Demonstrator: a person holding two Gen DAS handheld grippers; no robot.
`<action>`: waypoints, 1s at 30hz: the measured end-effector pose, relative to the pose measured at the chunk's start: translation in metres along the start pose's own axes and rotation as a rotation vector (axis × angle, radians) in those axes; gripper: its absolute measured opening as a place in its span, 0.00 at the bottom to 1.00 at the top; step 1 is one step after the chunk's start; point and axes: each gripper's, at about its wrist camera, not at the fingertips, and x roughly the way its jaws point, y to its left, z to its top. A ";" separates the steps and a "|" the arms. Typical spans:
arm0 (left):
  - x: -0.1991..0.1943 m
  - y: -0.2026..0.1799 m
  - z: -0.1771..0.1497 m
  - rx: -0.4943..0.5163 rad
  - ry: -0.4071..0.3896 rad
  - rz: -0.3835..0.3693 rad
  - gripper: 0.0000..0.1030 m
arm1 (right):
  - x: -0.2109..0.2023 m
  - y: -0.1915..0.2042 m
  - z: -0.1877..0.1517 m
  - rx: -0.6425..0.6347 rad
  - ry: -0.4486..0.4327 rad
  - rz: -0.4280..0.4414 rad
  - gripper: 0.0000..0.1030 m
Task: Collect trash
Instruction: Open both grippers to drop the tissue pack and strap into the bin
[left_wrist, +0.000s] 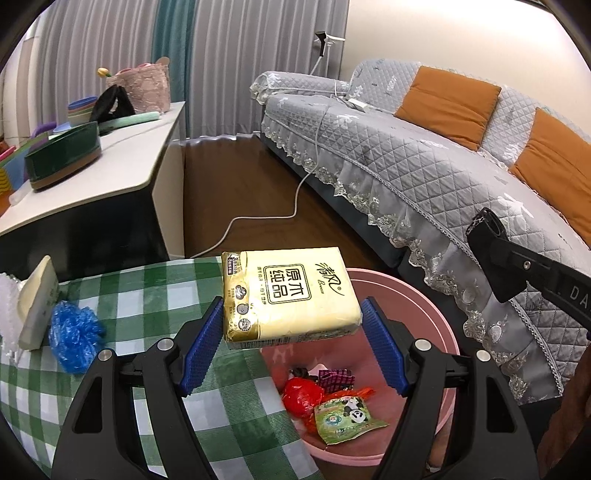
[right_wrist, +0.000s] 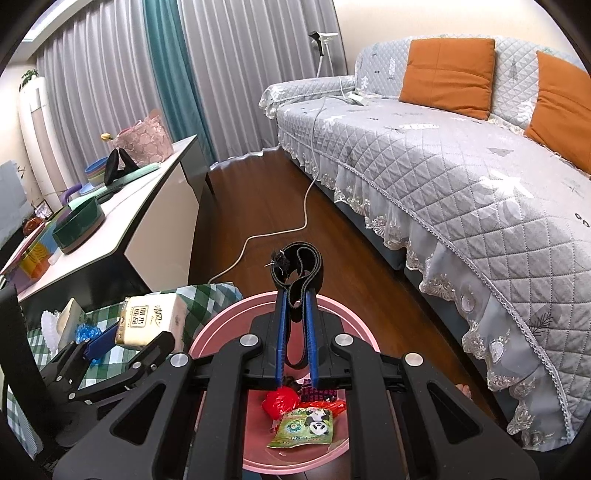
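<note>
My left gripper (left_wrist: 291, 332) holds a yellow tissue pack (left_wrist: 290, 295) between its blue pads, above the edge of the green checked table (left_wrist: 155, 306) and the rim of the pink bin (left_wrist: 439, 332). The right finger pad sits just off the pack's corner. The pack also shows in the right wrist view (right_wrist: 151, 325). My right gripper (right_wrist: 295, 314) is shut on a black band (right_wrist: 297, 269), held over the pink bin (right_wrist: 229, 321). The bin holds a red wrapper (right_wrist: 279, 400), a panda packet (right_wrist: 306, 426) and a purple wrapper (right_wrist: 317, 395).
A blue crumpled bag (left_wrist: 74, 332) and a cream box (left_wrist: 37, 302) lie on the checked table. A white sideboard (left_wrist: 110, 173) stands to the left. A grey quilted sofa (left_wrist: 424, 166) runs along the right. A white cable (left_wrist: 295, 199) crosses the wooden floor.
</note>
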 end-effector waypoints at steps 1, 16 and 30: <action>0.001 0.000 0.000 0.000 0.002 -0.003 0.70 | 0.000 0.000 0.000 0.000 0.001 0.000 0.10; -0.028 0.015 0.000 -0.027 -0.010 0.023 0.72 | -0.009 0.003 0.005 0.017 -0.012 -0.012 0.38; -0.095 0.058 -0.008 -0.067 -0.064 0.101 0.72 | -0.046 0.037 0.011 -0.020 -0.059 0.055 0.38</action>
